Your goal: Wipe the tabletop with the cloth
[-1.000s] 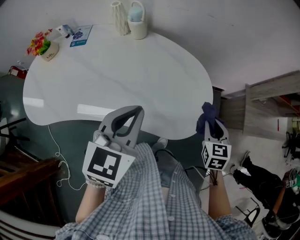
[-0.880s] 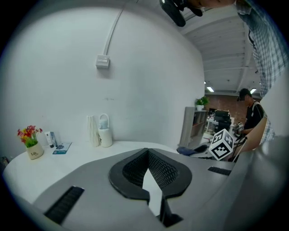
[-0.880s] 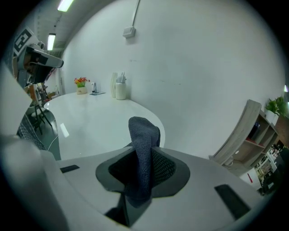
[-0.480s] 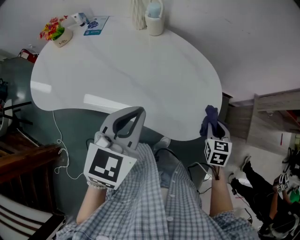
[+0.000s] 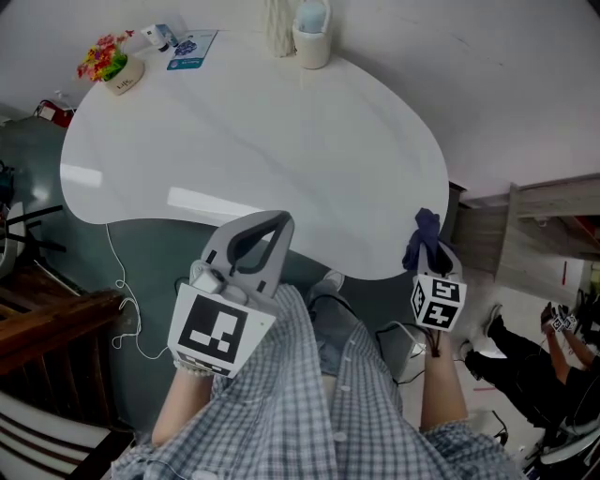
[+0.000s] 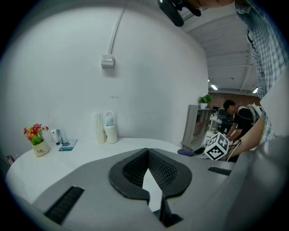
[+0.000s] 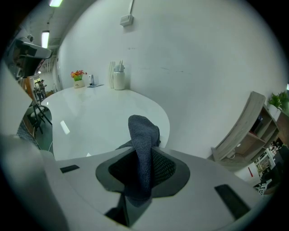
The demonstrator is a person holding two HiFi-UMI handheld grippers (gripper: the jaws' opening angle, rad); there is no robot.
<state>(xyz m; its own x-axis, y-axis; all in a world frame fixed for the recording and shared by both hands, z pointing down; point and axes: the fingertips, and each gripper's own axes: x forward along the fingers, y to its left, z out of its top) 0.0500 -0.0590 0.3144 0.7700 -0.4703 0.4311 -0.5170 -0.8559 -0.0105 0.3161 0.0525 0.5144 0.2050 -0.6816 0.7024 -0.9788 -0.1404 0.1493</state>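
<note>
1. The cloth (image 5: 424, 236), dark blue and bunched, is clamped between the jaws of the right gripper (image 5: 429, 255). In the right gripper view the cloth (image 7: 143, 151) is seen standing up out of the right gripper (image 7: 141, 173), with its top folded over above the jaw tips.
2. The cloth is held at the near right edge of the white tabletop (image 5: 253, 141). Whether it touches the surface cannot be told.
3. The left gripper (image 5: 251, 246) is held over the tabletop's near edge, in front of the person's checked shirt (image 5: 309, 394). In the left gripper view its jaws are seen brought together at the tips, and nothing is held in the left gripper (image 6: 151, 180).
4. Along the far edge of the tabletop, a ribbed white vase (image 5: 278, 28) and a white cup (image 5: 312, 42) are set just beside each other.
5. At the far left corner, a small pot of flowers (image 5: 111, 66), a little bottle (image 5: 159, 37) and a blue leaflet (image 5: 192, 49) are grouped.
6. A wooden shelf unit (image 5: 534, 234) is seen to the right of the table, and a white cable (image 5: 117, 281) is draped on the floor at the left.
</note>
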